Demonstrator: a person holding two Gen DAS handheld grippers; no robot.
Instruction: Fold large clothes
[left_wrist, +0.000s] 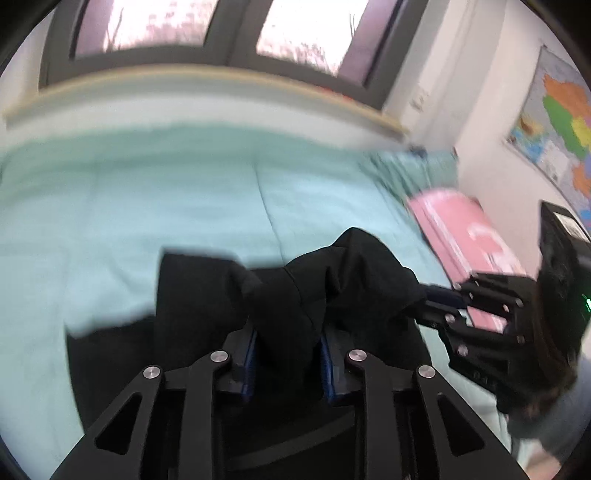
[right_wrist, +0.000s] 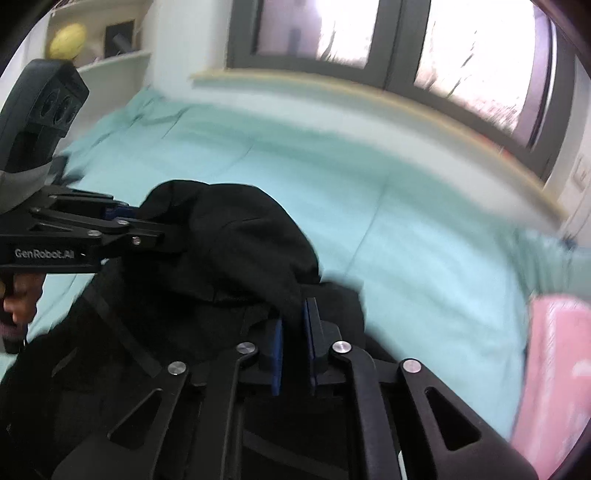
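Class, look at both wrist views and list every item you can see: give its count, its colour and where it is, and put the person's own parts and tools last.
black garment: one, black, bunched on the bed, pinched by both grippers.
bed sheet: one, light green, covering the bed under the garment.
pink item: one, pink, on the bed's edge near the wall; blurred.
windows: two panes, dark frames, behind the bed.
map: one, multicoloured, on the wall.
shelf: white, holding a yellow object.
left gripper: black, blue pads, shut on the garment.
right gripper: same, shut on the garment.
hand: one, on the left gripper's handle.
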